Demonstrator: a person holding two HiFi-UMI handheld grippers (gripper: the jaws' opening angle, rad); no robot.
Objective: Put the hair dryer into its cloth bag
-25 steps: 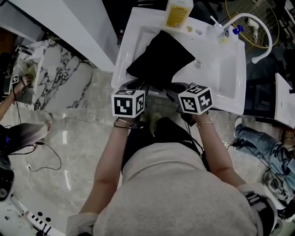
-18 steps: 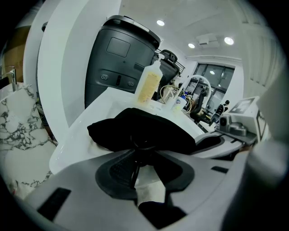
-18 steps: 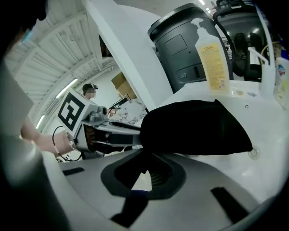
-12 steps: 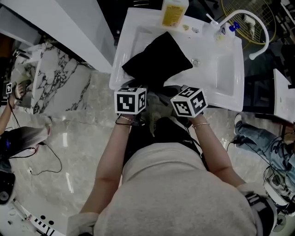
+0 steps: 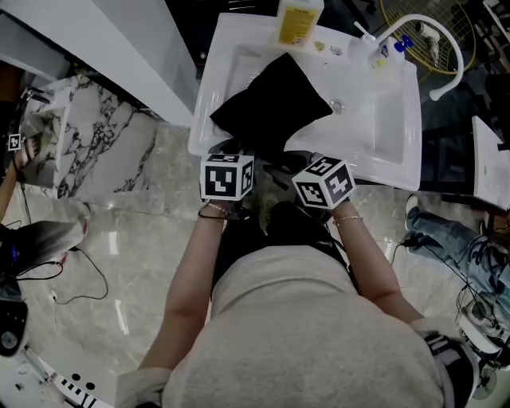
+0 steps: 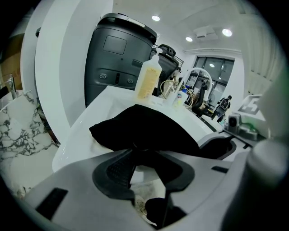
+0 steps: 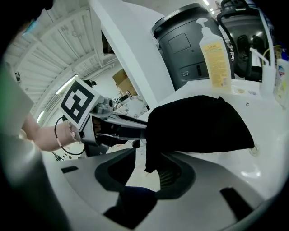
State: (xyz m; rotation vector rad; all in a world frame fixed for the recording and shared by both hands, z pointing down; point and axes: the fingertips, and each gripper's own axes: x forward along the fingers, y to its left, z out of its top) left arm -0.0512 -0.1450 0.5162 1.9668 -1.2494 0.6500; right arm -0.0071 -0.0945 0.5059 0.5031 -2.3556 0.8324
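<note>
Left gripper (image 6: 135, 150) was half closed, pinching the near edge of the black bag (image 5: 271, 103). The bag lay bulging across the sink (image 5: 382, 135). No hair dryer showed outside it, so it was probably already inside. Right gripper (image 7: 149, 159): jaws had just been opening, and a bag corner hung loose between them, unpressed. Read as a release, with bagging nearly done.

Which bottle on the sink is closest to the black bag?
The tall yellow bottle, right behind the far corner of the black cloth bag; the small bottles stand well to its right.
</note>
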